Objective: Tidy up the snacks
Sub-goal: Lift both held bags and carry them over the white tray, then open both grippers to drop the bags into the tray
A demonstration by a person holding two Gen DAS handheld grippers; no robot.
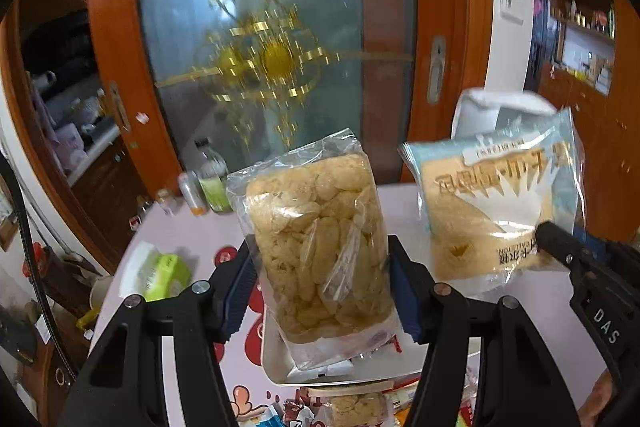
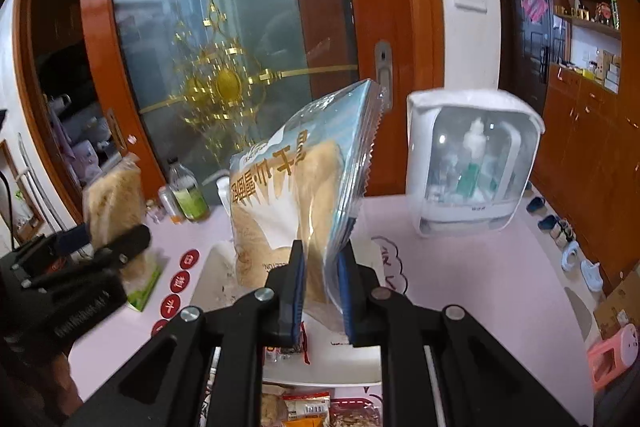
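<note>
A clear bag of puffed snacks [image 1: 320,247] is clamped upright between the 2 fingers of the left gripper [image 1: 320,291]. A blue bread packet [image 2: 296,195] is pinched at its lower edge by the right gripper [image 2: 322,291] — tilted, above the pink table [image 2: 460,287].

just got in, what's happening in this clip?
A person holds a gripper in each hand and is sorting snacks over a pink table. The left gripper is clamped on a clear bag of puffed snacks, held upright in the air. The right gripper is shut on the edge of a light blue bread packet, also lifted. Below them sits a white tray, with more packets nearer the cameras. Neither bag is set down yet.
</note>
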